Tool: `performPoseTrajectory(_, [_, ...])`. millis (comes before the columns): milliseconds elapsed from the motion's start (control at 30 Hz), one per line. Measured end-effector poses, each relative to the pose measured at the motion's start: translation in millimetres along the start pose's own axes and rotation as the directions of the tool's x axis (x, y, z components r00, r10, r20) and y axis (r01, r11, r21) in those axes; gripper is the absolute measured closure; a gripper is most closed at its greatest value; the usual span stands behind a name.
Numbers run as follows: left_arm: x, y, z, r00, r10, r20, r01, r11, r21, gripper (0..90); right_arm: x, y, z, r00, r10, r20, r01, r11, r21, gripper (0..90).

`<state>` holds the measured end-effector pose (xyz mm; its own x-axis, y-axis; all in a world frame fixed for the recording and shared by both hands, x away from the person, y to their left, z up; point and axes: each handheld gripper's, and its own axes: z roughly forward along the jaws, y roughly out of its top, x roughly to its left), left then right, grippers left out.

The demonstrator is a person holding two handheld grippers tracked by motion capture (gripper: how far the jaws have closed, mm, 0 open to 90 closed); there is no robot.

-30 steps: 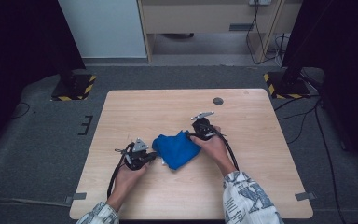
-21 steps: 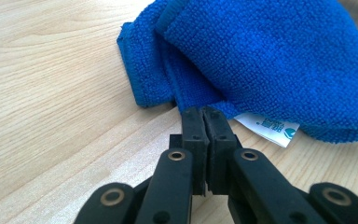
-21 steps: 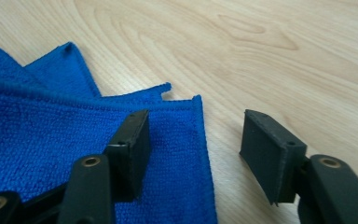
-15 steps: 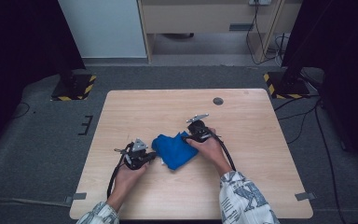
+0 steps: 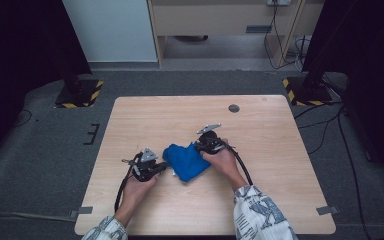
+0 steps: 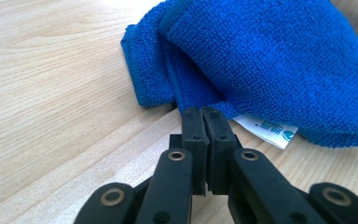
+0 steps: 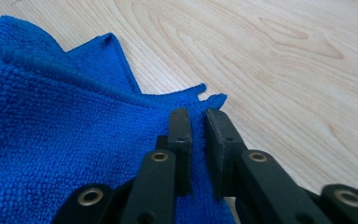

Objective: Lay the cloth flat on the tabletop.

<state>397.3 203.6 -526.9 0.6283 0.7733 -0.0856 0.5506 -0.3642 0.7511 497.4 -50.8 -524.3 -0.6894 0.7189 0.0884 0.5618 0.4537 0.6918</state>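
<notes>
A pale wooden table stands on grey carpet. A crumpled blue cloth lies near its centre, with a white label at its edge. At one o'clock from the cloth sits a small dark round cap.

Left gripper low over the wooden table, jaws pressed together, tips at the edge of a folded blue cloth, white label peeking out beneath

bare table across the frame's upper half; only a small dark disc at upper right interrupts it.
</notes>
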Motion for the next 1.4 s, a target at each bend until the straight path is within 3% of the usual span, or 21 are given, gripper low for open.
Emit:
performPoseTrajectory(100, [2.0, 0.5, -1.8, 1.0000, -0.005, -0.001, 0.005, 0.9999, -0.011, 88.4, -3.5, 1.4, -9.9, 1.0000, -0.005, 0.007, 0.005, 0.999, -0.047, 87.5])
performPoseTrajectory(433, [8.1, 6.3, -12.7, 0.9995, -0.033, 0.003, 0.033, 0.9970, -0.070, 88.4, -13.1, 0.6, -42.0, 1.0000, 0.009, -0.002, -0.009, 0.993, -0.119, 88.1])
performPoseTrajectory(667, [7.0, 24.2, -24.2, 0.9996, 0.021, -0.017, -0.022, 0.9954, -0.094, 88.4, -21.5, -1.3, -77.3, 0.9997, 0.025, 0.005, -0.024, 0.983, -0.183, 88.1])
performPoseTrajectory(800, [10.4, 27.3, -26.2, 0.9997, 0.019, -0.017, -0.020, 0.9957, -0.090, 88.4, -25.3, 0.0, -92.0, 0.9995, 0.032, 0.006, -0.030, 0.977, -0.213, 88.2])
performPoseTrajectory(1000, [18.7, 39.7, -35.2, 0.9995, 0.022, -0.023, -0.024, 0.9938, -0.108, 88.4, -29.1, -0.2, -102.3, 0.9991, 0.040, 0.014, -0.036, 0.973, -0.230, 88.2])
performPoseTrajectory(1100, [22.0, 50.1, -38.5, 0.9998, 0.018, -0.006, -0.018, 0.9932, -0.115, 88.4, -31.5, -1.4, -105.9, 0.9987, 0.046, 0.024, -0.039, 0.971, -0.235, 88.2])
performPoseTrajectory(1400, [21.5, 57.7, -38.3, 0.9996, 0.028, -0.005, -0.029, 0.9929, -0.116, 88.4, -34.5, -1.8, -114.9, 0.9979, 0.055, 0.036, -0.044, 0.967, -0.251, 88.2])
